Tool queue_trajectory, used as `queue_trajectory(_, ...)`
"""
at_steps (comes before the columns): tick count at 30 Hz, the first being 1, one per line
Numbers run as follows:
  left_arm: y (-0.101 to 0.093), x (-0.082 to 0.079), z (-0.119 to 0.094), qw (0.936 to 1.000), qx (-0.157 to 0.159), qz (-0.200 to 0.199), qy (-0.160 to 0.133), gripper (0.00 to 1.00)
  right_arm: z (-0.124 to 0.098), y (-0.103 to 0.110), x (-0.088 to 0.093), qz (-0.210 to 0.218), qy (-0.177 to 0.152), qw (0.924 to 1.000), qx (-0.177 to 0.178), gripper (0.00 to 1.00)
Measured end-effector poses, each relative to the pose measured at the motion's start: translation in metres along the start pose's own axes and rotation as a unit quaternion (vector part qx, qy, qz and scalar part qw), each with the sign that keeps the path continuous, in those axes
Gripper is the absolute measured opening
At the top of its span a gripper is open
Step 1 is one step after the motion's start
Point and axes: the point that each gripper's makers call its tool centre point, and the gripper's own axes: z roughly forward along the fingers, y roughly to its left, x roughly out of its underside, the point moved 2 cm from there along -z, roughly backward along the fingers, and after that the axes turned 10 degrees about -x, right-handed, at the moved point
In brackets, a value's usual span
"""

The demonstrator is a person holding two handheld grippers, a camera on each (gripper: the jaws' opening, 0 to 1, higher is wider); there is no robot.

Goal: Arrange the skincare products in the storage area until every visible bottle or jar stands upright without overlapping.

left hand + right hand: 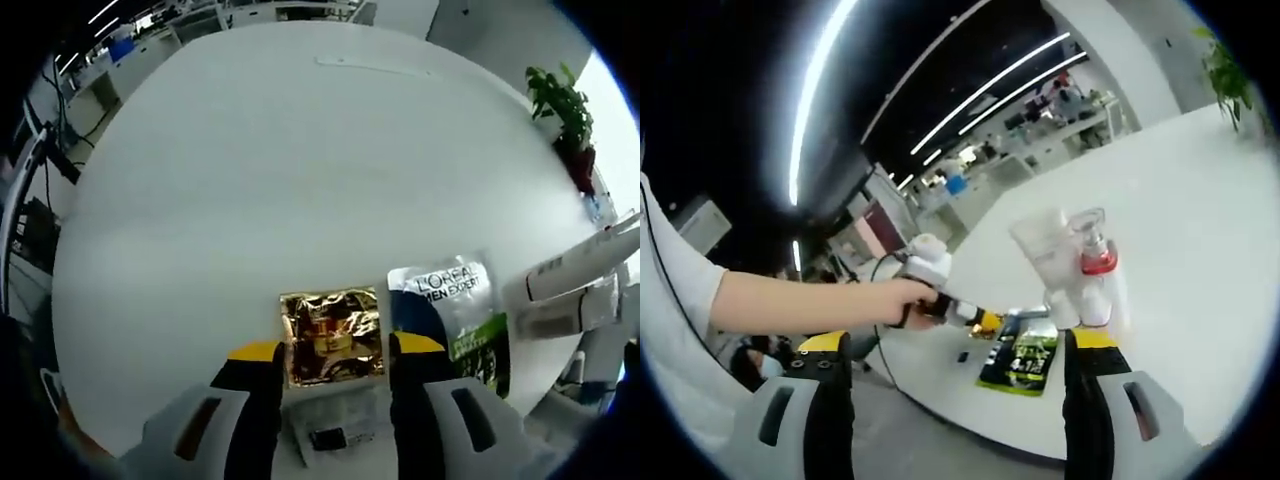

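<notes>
A gold foil sachet (332, 335) lies flat on the white table (300, 170), showing between the tips of my open left gripper (335, 350), which holds nothing. Beside it on the right lies a L'Oreal Men Expert sachet (455, 318), and a clear packet (335, 432) lies nearer, between the jaws. White bottles (575, 270) stand just right of that sachet. In the right gripper view a white pump bottle with a red collar (1095, 275) and a clear-capped bottle (1045, 245) stand close together by the green sachet (1025, 362). My right gripper (960, 345) is open and off the table's edge. A hand holds the left gripper (940, 295).
A potted plant (560, 100) stands at the table's far right edge, also the plant (1230, 60) in the right gripper view. The table edge (970, 405) runs just ahead of the right jaws. Office desks (1040, 140) lie beyond.
</notes>
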Motion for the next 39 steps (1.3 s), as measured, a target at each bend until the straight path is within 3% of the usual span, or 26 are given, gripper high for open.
queue_trajectory(11, 0.002, 0.0, -0.008, 1.0, 0.005, -0.003, -0.004, 0.48, 0.0, -0.001, 0.0, -0.005, 0.002, 1.0, 0.005, 0.87)
queue_trajectory(25, 0.024, 0.001, -0.038, 0.9983, 0.036, -0.011, -0.046, 0.57, 0.001, -0.005, 0.008, -0.021, 0.032, 0.999, 0.024, 0.86)
queue_trajectory(31, 0.035, 0.001, -0.057, 0.9954, 0.051, -0.02, -0.079, 0.66, 0.001, -0.007, 0.009, -0.027, 0.037, 0.9984, 0.032, 0.86)
queue_trajectory(39, 0.054, 0.013, -0.069, 0.9926, 0.064, 0.002, -0.103, 0.79, 0.0, -0.009, 0.01, -0.043, 0.048, 0.9969, 0.045, 0.86)
